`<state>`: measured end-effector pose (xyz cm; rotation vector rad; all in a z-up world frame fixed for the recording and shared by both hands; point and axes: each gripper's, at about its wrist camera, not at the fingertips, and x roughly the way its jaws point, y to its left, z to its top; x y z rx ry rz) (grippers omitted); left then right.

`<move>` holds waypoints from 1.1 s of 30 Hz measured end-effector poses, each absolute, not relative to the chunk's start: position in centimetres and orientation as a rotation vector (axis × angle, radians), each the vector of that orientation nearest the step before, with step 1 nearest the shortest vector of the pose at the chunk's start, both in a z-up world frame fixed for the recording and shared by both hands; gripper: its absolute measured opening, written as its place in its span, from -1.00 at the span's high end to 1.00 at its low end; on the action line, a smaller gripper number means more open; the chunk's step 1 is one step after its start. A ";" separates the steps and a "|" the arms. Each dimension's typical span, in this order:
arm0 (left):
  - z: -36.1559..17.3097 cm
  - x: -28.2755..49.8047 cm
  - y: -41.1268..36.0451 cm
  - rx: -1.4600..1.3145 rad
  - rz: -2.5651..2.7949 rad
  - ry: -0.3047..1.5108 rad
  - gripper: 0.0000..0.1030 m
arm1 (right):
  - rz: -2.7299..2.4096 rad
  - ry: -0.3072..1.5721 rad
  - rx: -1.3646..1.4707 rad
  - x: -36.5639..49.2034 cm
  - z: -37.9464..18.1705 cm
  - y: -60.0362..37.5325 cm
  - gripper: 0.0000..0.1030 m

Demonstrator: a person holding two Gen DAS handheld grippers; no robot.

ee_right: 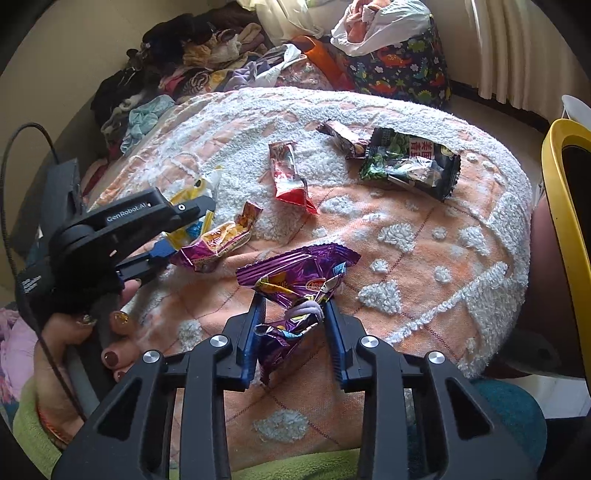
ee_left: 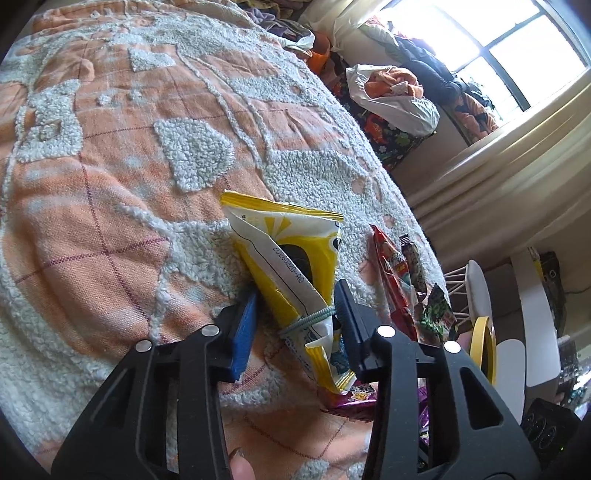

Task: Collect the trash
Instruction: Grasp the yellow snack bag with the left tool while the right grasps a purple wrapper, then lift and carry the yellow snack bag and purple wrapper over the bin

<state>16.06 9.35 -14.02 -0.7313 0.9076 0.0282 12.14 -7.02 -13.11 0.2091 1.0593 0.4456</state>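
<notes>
Your left gripper (ee_left: pixel 295 314) has its blue pads narrowed around the yellow-and-white wrapper (ee_left: pixel 291 266) on the bed (ee_left: pixel 110 184); the right pad touches it, but whether both press on it I cannot tell. Your right gripper (ee_right: pixel 293 332) is closed most of the way on the crumpled purple wrapper (ee_right: pixel 295 280), both pads against it. Other trash lies loose on the bedspread: a red wrapper (ee_right: pixel 290 177), a green-and-black snack bag (ee_right: pixel 413 162) torn open, a small brown wrapper (ee_right: pixel 343 138) touching it, and a purple-and-orange wrapper (ee_right: pixel 218 245) just beside your left gripper. Beyond the bed, a dinosaur-print bag (ee_right: pixel 402 74) holds a white plastic bag (ee_right: pixel 380 33) with orange cloth in it. A yellow-rimmed container (ee_right: pixel 561 221) stands at the bed's right edge; its contents are not visible.
</notes>
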 end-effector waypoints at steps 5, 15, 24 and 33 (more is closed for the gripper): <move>-13.2 15.2 10.1 -0.774 -0.003 0.875 0.45 | 0.468 1.027 0.205 11.4 -12.3 -7.2 0.42; -9.3 14.3 8.6 -0.691 -0.046 0.779 0.46 | 0.500 0.966 0.189 10.4 -10.7 -7.6 0.43; -7.6 14.4 7.2 -0.659 -0.079 0.750 0.46 | 0.501 0.907 0.182 9.7 -8.9 -8.7 0.44; -6.4 14.5 5.3 -0.618 -0.120 0.739 0.46 | 0.485 0.859 0.207 9.7 -7.3 -10.8 0.45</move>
